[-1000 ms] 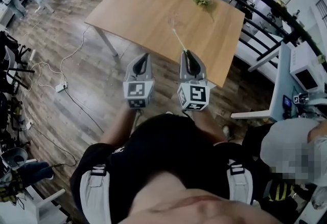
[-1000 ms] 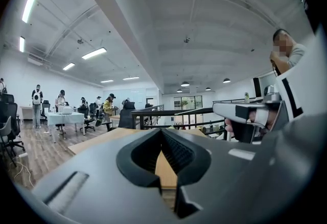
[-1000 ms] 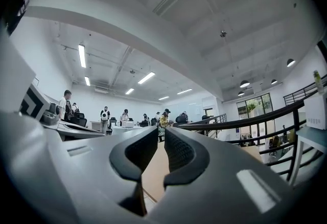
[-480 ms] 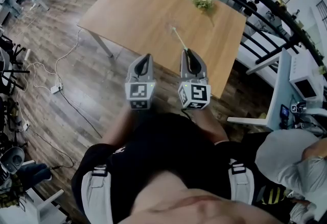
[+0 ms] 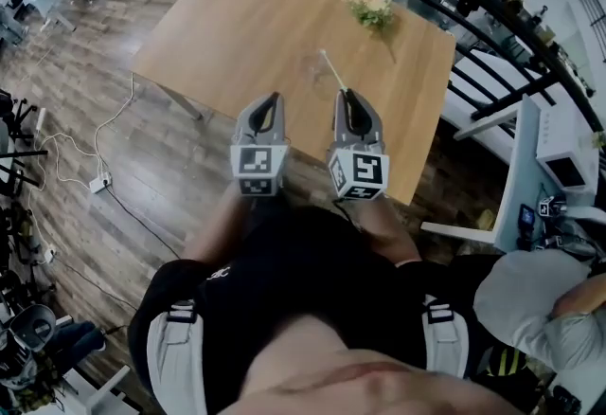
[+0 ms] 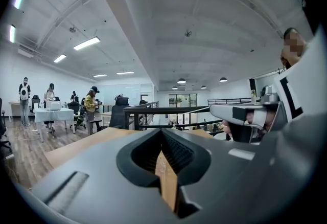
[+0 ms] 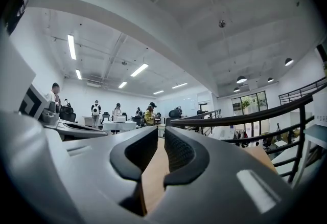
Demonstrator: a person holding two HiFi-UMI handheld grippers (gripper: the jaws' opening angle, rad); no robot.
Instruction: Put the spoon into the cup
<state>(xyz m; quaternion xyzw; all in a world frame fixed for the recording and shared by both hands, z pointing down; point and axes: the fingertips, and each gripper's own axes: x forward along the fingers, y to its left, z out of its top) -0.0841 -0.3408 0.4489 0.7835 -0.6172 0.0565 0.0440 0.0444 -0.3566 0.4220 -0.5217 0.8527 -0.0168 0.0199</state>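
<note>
The spoon [image 5: 331, 69] is thin and pale. It sticks out from the tip of the right gripper [image 5: 347, 96], which holds it by the near end. The spoon slants away and to the left, above the table [image 5: 237, 15]. Its far end is over or just beside the cup [image 5: 314, 74]. The cup is clear glass and hard to see, so I cannot tell if the spoon touches it.

In the right gripper view the claw [image 7: 159, 133] is narrow, with just a thin gap between the jaws. The spoon itself cannot be made out there.

The left gripper [image 5: 272, 99] is just beside the right one, on the left, and points the same way. Its claw [image 6: 161, 133] is closed at the tips and holds nothing.

Both tips reach past the near edge of the table. The cup stands a little way in from that edge, about in the middle. The wood to the left of the cup is bare, so there is lots of room on that side. A small green plant [image 5: 372, 10] sits near the far edge, to the right of the cup and well apart from it.

A black railing [image 5: 492, 1] runs past the far right side of the table. On the left there is open wood floor [image 5: 85, 110] with a white cable [image 5: 114, 143] lying on it. Another person [image 5: 540, 304] sits at the lower right, away from the table.
</note>
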